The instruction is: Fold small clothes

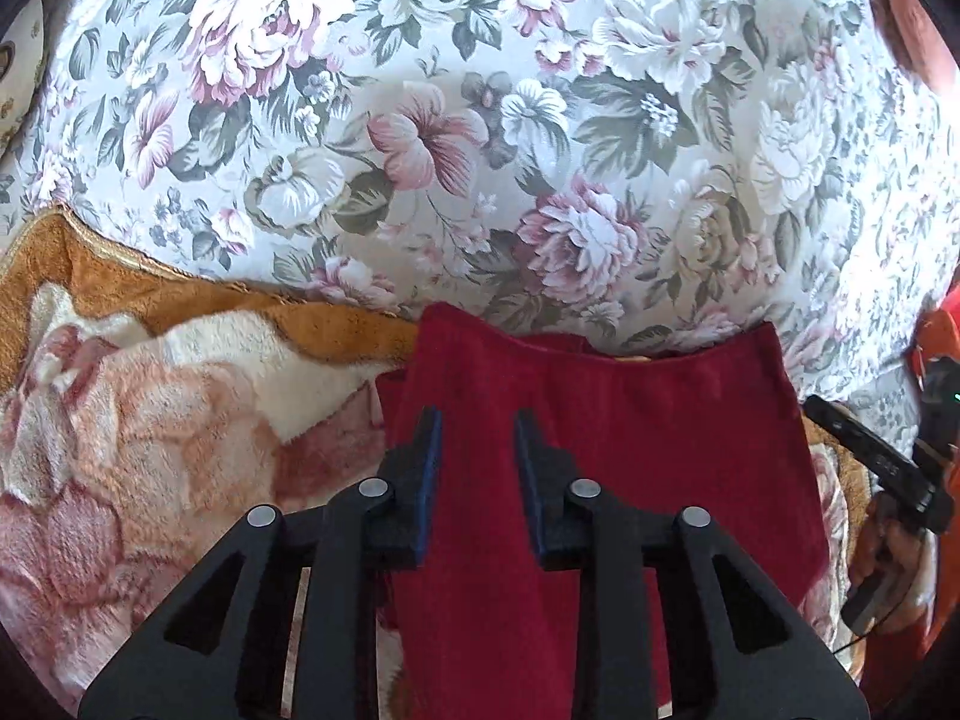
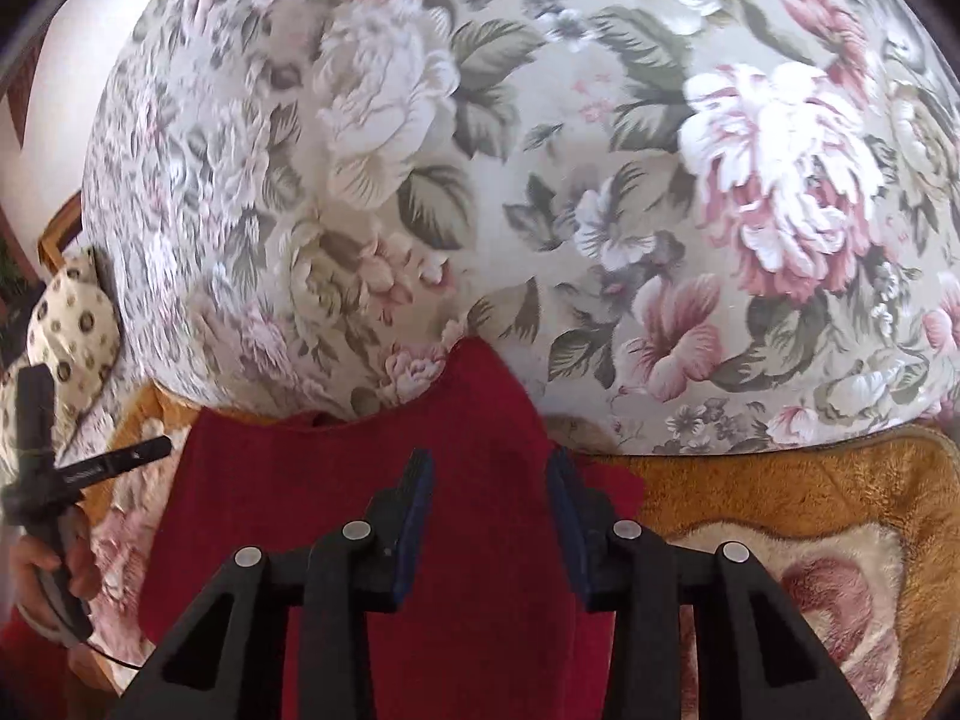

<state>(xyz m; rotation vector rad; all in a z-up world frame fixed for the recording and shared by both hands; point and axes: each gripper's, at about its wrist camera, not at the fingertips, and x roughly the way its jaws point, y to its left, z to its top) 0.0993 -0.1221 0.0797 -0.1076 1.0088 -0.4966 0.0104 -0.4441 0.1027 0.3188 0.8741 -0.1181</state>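
Observation:
A dark red garment (image 1: 660,420) lies flat on a fleece blanket, its far edge against the floral sofa back. My left gripper (image 1: 477,420) hovers over the garment's left part, open, with a clear gap between its blue pads and only the cloth lying below. The right wrist view shows the same red garment (image 2: 288,492), with one corner peaking up toward the sofa back. My right gripper (image 2: 489,459) stands open just above that right corner, and nothing is pinched between its pads.
The floral sofa back (image 1: 480,120) rises right behind the garment. A tan and pink fleece blanket (image 1: 150,420) covers the seat around it. A spotted cushion (image 2: 72,324) sits far left in the right wrist view. A hand (image 2: 42,570) grips a handle there.

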